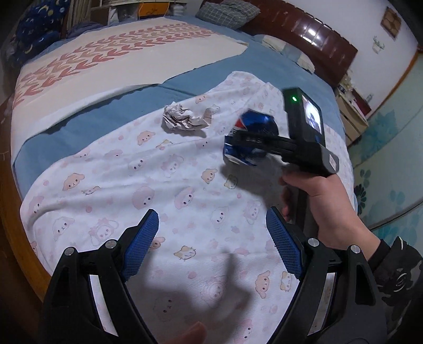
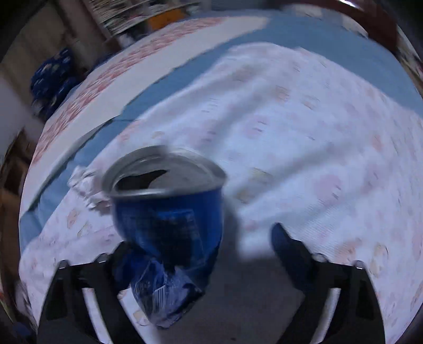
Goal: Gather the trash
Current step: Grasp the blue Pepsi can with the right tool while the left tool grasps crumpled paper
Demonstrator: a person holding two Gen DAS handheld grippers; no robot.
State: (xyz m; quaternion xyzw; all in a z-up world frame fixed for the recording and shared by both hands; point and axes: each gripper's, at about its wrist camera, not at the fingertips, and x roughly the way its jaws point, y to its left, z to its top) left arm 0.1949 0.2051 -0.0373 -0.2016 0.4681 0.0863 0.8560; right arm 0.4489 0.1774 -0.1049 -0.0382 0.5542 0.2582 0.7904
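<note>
I work over a bed [image 1: 185, 79] with a blue sheet, and a white blanket [image 1: 158, 185] printed with pink cartoon animals lies across the near part of it. Farther off, a cream cloth [image 1: 119, 53] with rows of red leaf shapes covers the other side. A dark, glossy wooden headboard [image 1: 304, 29] curves along the top right, with a checked pillow [image 1: 227, 12] just beside it. Shelves stand beyond the bed, and a pale wall with a small plant picture [image 1: 378, 43] rises at the right.

The crushed can [image 2: 166, 219] is blue, with a silver top, a torn drinking hole and a crumpled lower half showing white print. It sits between the 2 fingers of my right gripper [image 2: 208, 254], close against the left finger [image 2: 124, 259], while the right finger [image 2: 288, 248] stands clear of it; the view is blurred, so the pads do not seem to press on it, and the jaws stand apart. In the left wrist view the same can shows just above the white blanket, at the tip of that tool.

A crumpled wad of silvery paper [image 1: 185, 119] rests on the blanket, near the can and apart from it.

My left gripper [image 1: 211, 230] hangs over the blanket with its 2 blue pads [image 1: 142, 243] spread wide and nothing between them.
</note>
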